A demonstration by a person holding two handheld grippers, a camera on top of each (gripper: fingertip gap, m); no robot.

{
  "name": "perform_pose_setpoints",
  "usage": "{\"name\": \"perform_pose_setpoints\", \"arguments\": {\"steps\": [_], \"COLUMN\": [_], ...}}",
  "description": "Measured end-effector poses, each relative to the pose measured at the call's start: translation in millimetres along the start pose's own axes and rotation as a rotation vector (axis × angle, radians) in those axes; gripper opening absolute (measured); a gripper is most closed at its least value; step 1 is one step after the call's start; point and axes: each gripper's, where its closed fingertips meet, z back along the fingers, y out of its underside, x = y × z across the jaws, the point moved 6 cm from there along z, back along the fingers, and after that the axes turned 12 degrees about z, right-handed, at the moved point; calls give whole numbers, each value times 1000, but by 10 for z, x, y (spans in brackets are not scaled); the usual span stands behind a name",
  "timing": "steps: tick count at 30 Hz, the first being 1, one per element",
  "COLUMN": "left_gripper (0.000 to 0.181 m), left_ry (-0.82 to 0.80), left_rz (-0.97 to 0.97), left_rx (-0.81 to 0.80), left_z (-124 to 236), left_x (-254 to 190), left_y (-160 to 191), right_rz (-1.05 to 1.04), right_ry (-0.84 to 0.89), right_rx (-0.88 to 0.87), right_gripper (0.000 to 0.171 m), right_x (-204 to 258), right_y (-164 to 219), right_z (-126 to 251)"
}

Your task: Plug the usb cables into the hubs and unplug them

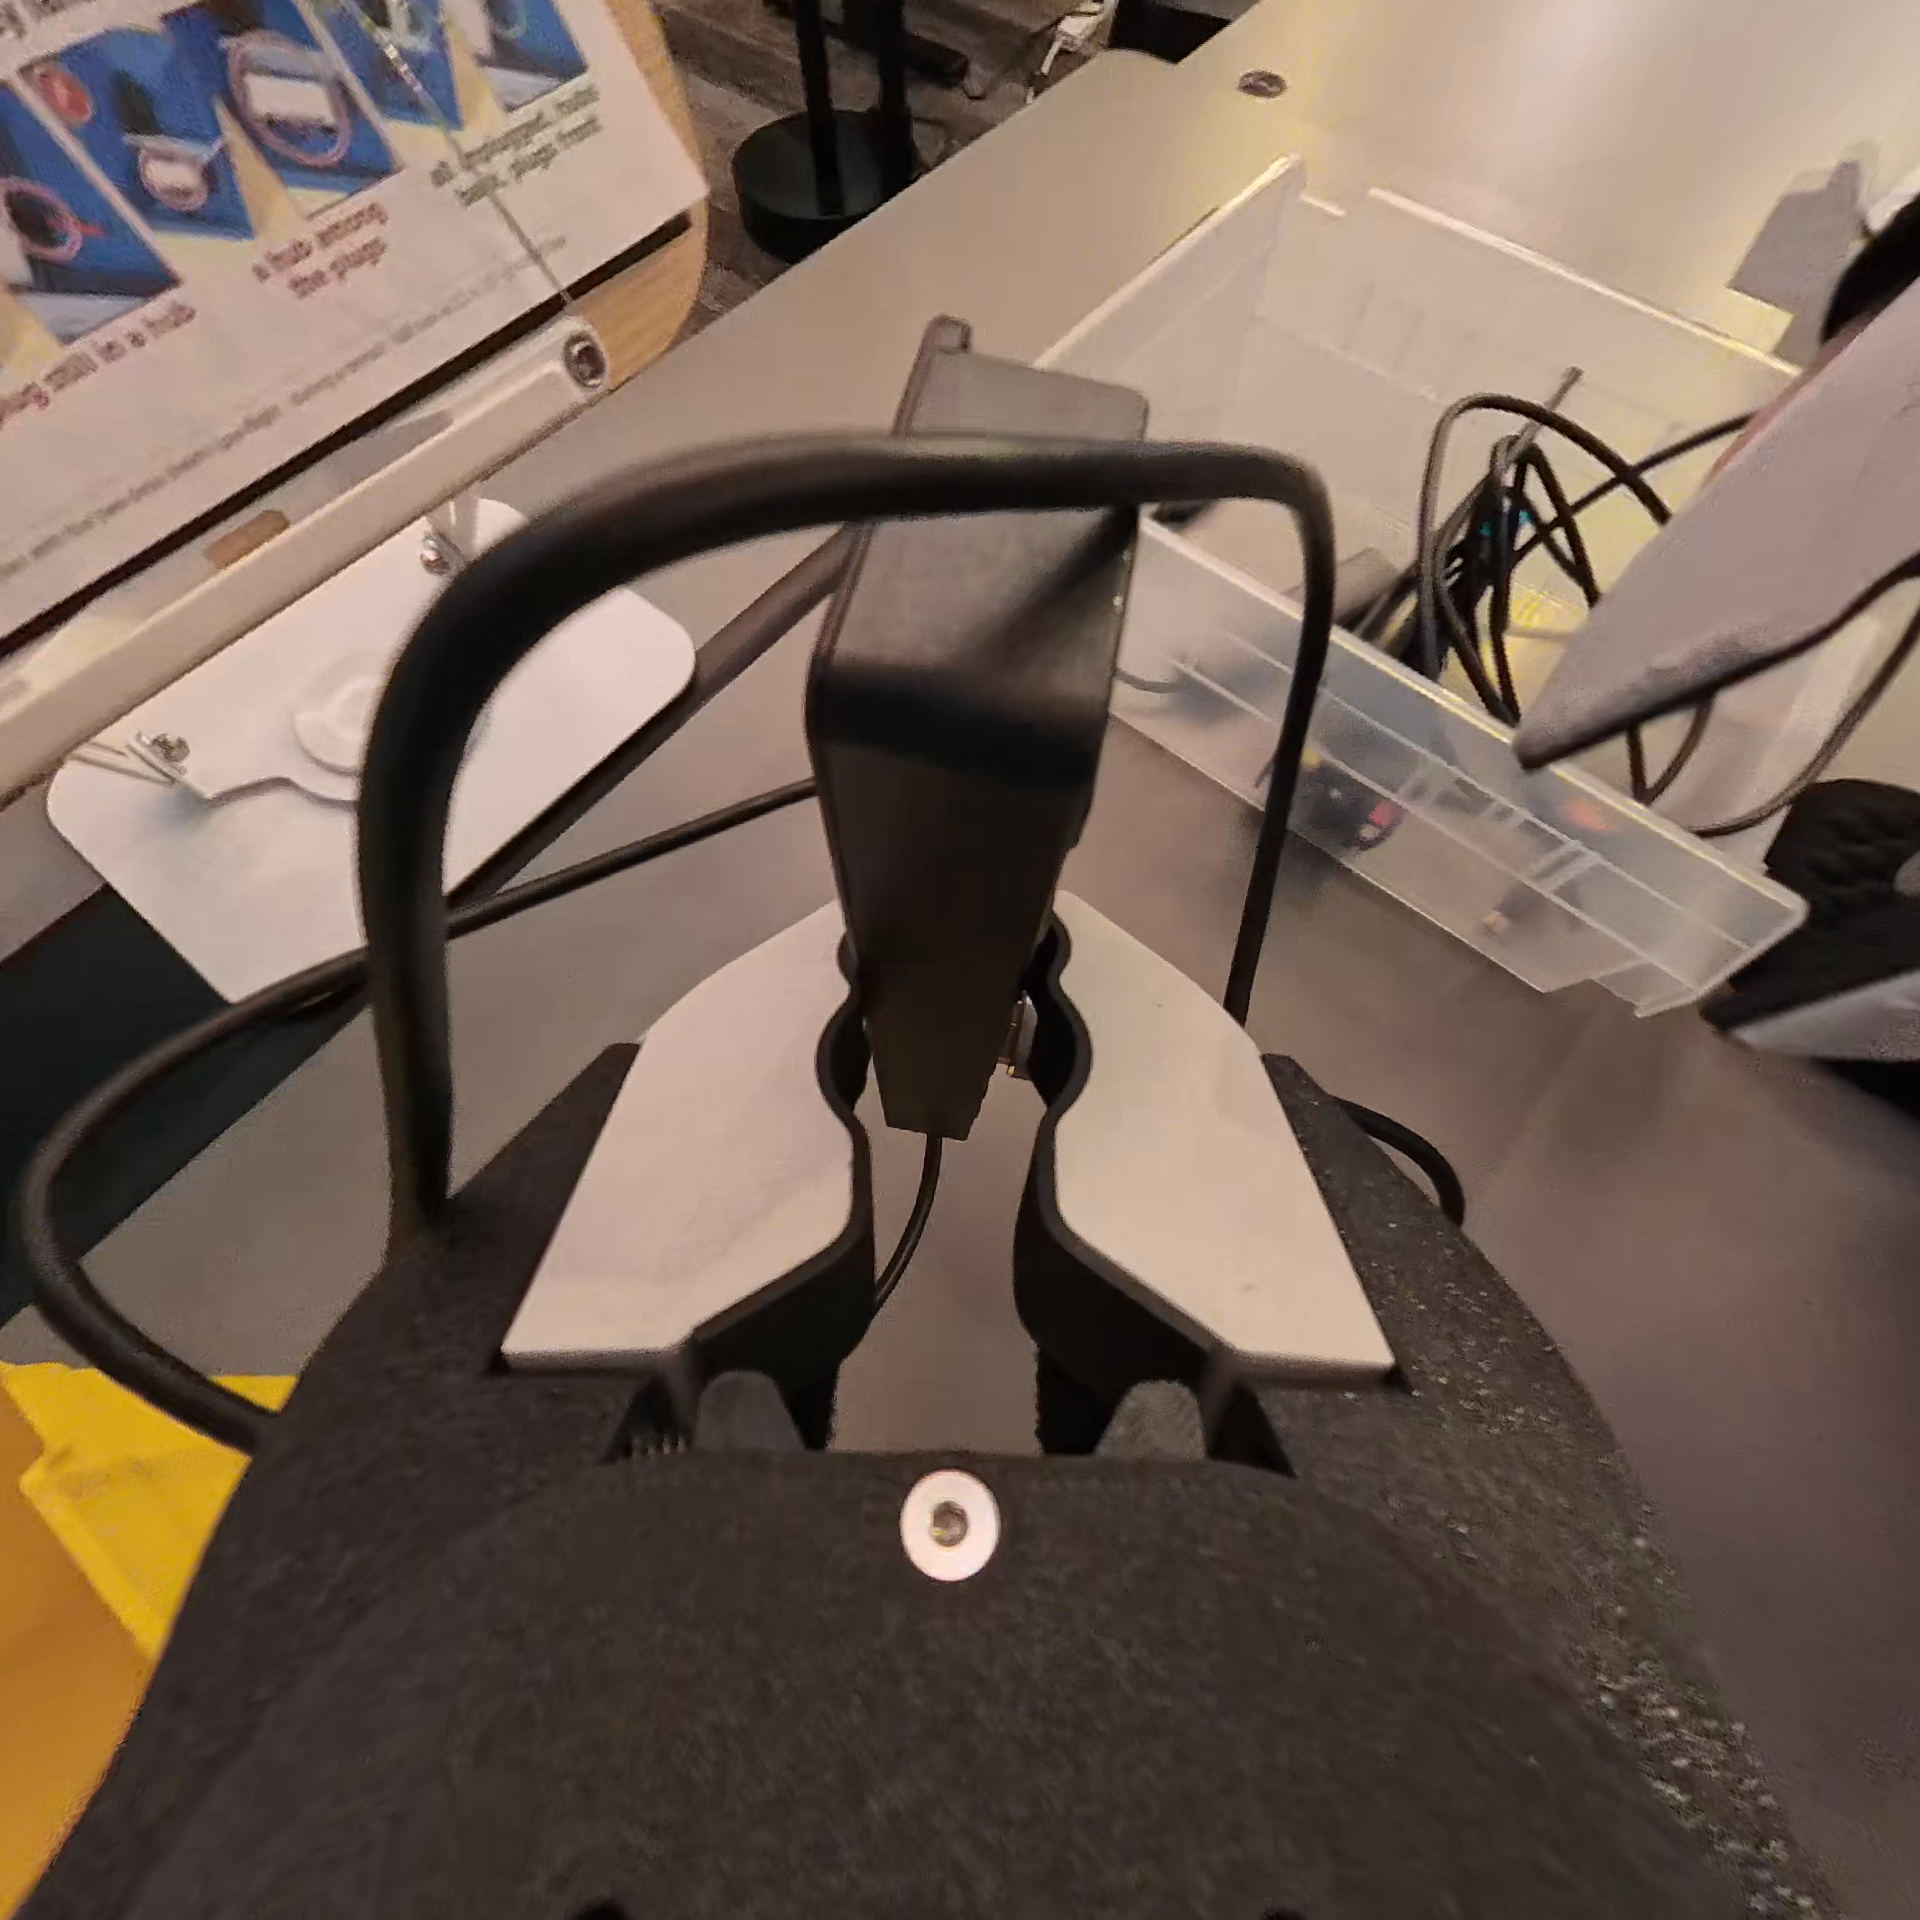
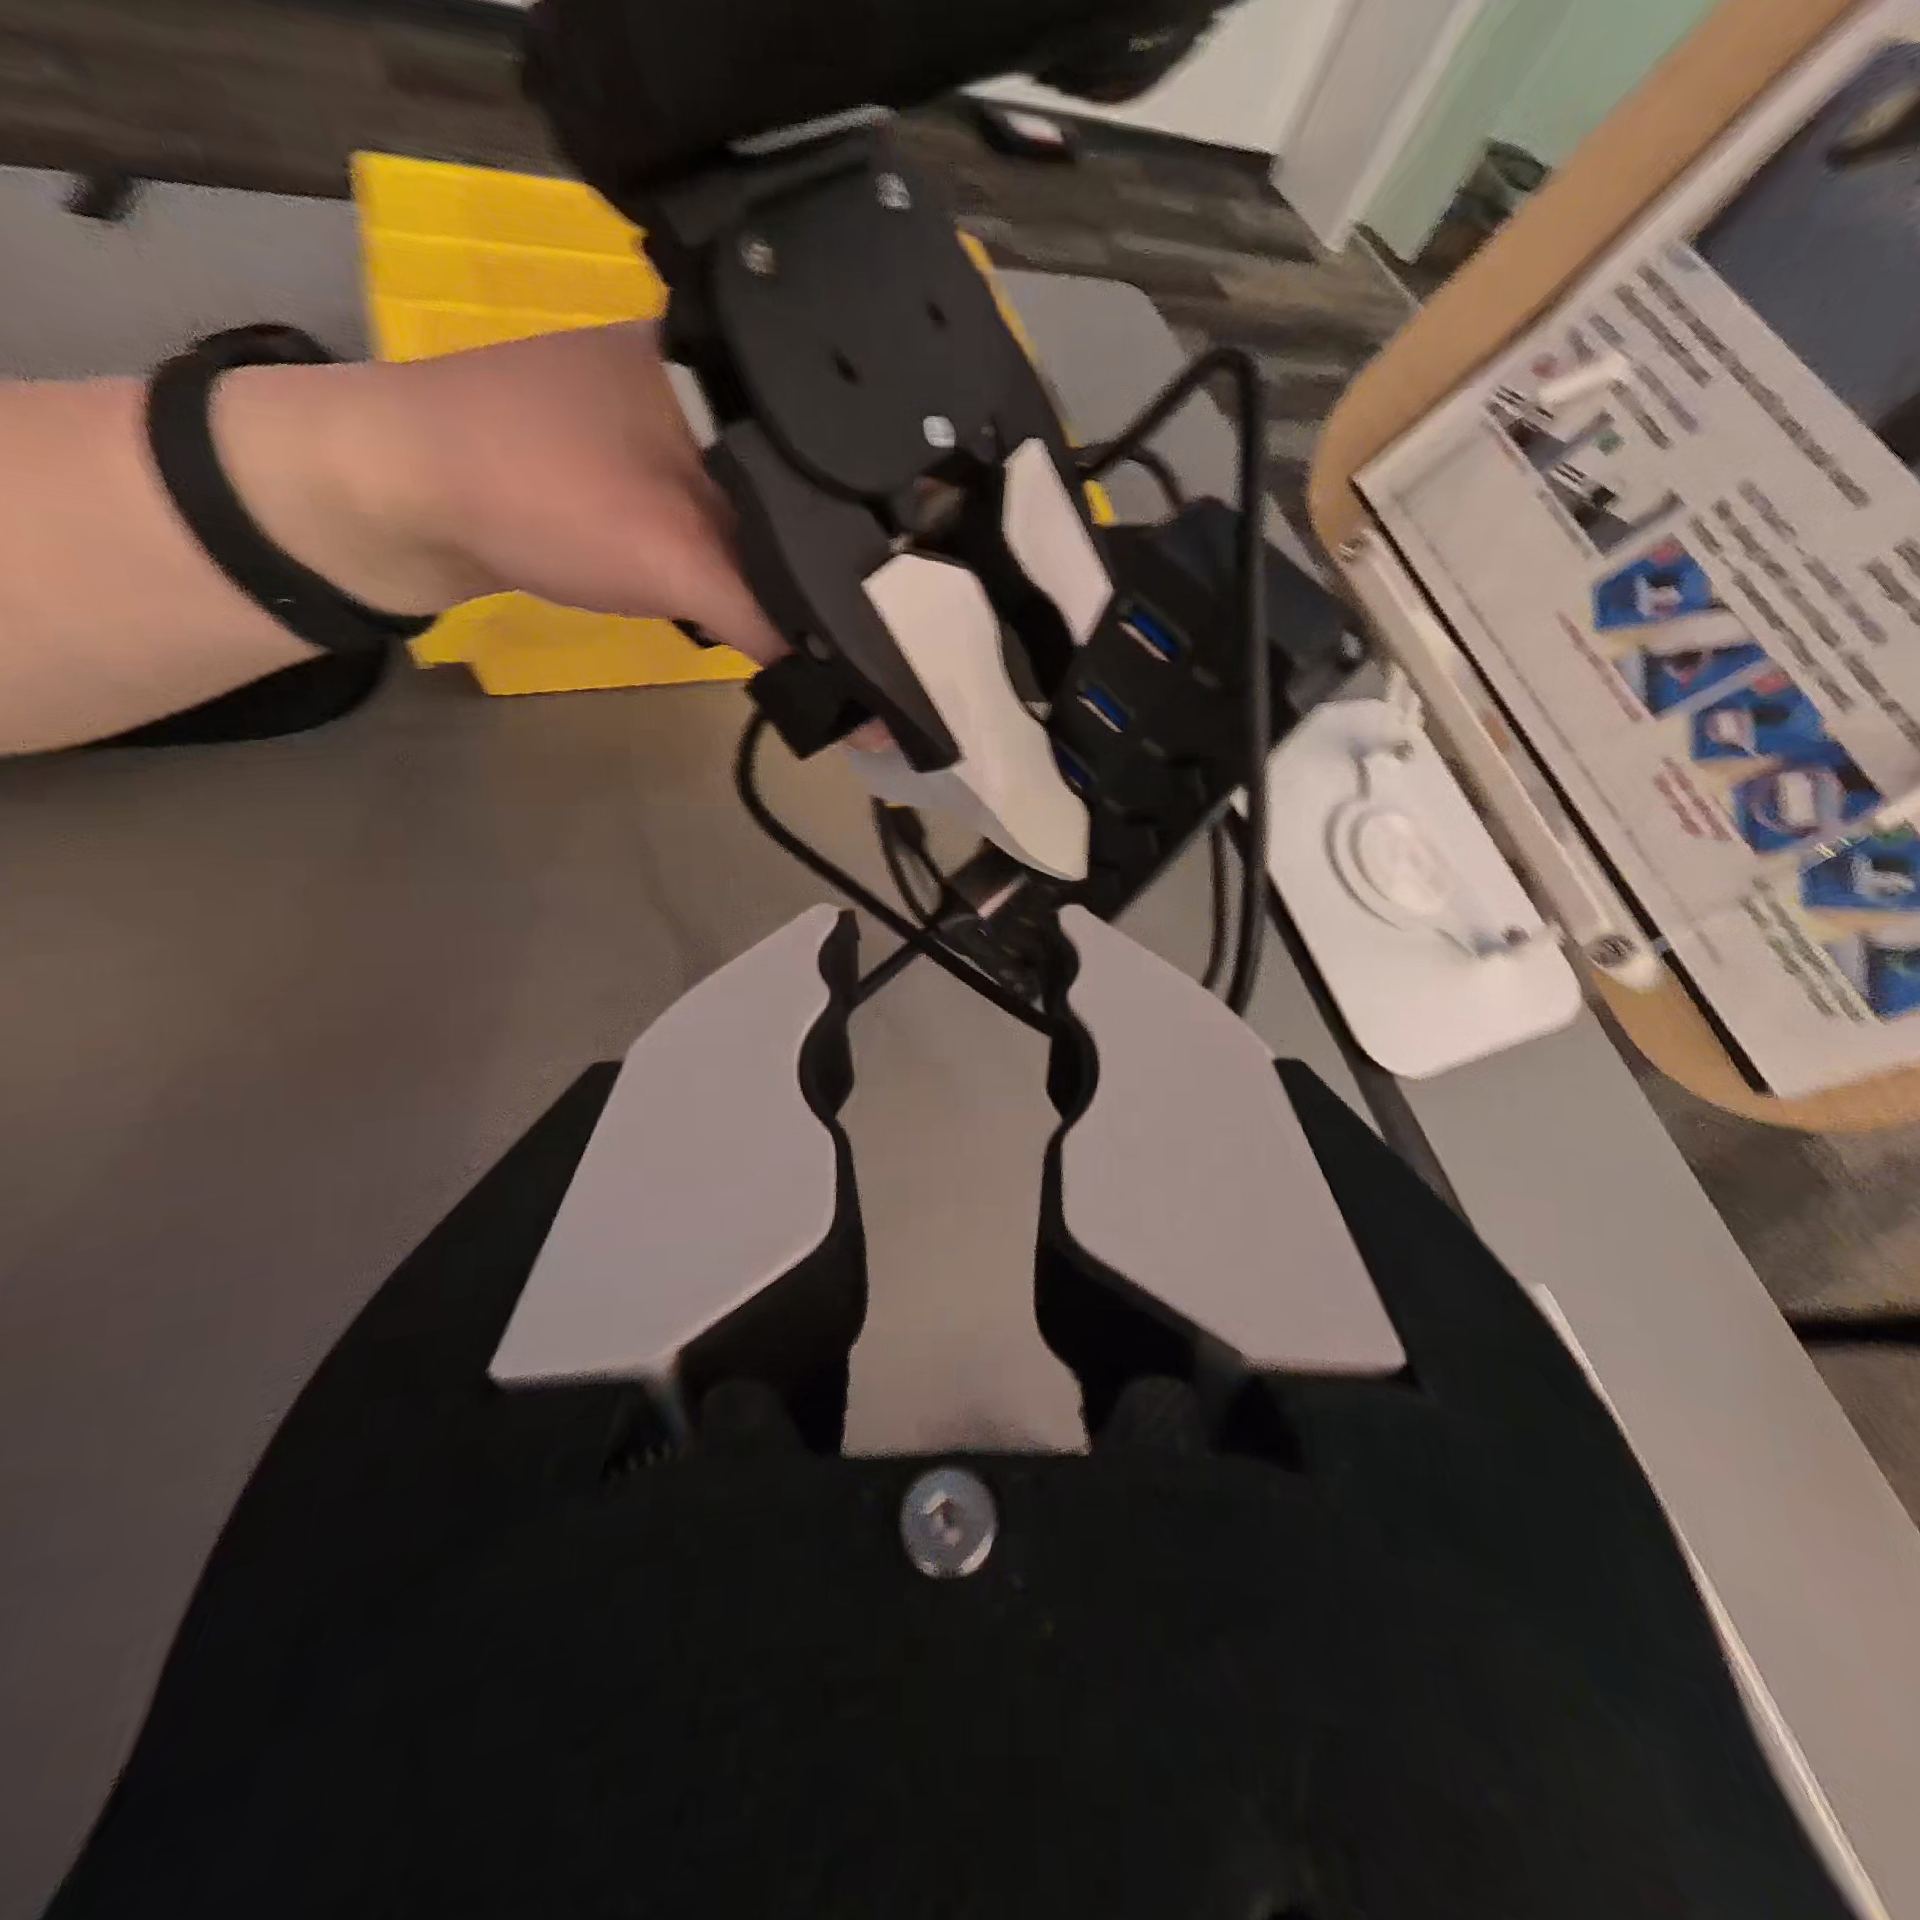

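My left gripper (image 1: 951,956) is shut on the lower end of a black USB hub (image 1: 966,727) and holds it upright above the grey table. The hub's thick black cable (image 1: 831,478) arches over its top. In the right wrist view the hub (image 2: 1153,717) shows blue ports, held by the left gripper (image 2: 1075,748) in a person's hand (image 2: 468,499). My right gripper (image 2: 956,935) sits just below the hub, its jaws narrowly apart around a black USB plug (image 2: 992,904) with a silver end. Thin cables cross between its fingers. One right finger (image 1: 1714,571) shows at the left view's right edge.
A clear plastic bin (image 1: 1455,790) holds tangled black cables (image 1: 1507,540). A picture board (image 1: 260,260) (image 2: 1662,623) stands on a white base plate (image 1: 312,790) (image 2: 1423,883). A yellow bin (image 1: 83,1558) (image 2: 499,291) sits at the table's left. Spacing between my two grippers at the tips: around 9 cm.
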Motion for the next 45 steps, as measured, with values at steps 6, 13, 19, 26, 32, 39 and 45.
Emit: {"name": "perform_pose_setpoints", "arguments": {"steps": [6,13,19,26,32,39,45], "left_gripper": [28,28,28,28,28,28,28], "left_ry": [58,5,36,56,46,79,77], "left_rz": [122,131,207,248,257,268,252], "left_rx": [-47,-78,-109,-147,-151,-155,-156], "left_z": [-65,-25,23,97,79,40,-30], "left_x": [92,218,349,398,402,308,212], "left_y": [91,114,133,95,101,94,100], "right_rz": [-133,-103,-65,-309,-319,-199,-236], "right_ry": [282,477,596,493,405,533,605], "right_rx": [-86,-43,-75,-189,-217,-62,-90], "right_gripper": [34,30,19,29,41,34,29], "right_x": [-59,225,439,351,404,419,313], "right_y": [-67,-37,215,385,407,440,428], "right_z": [-348,-552,-445,-469,-657,-827,-816]}}
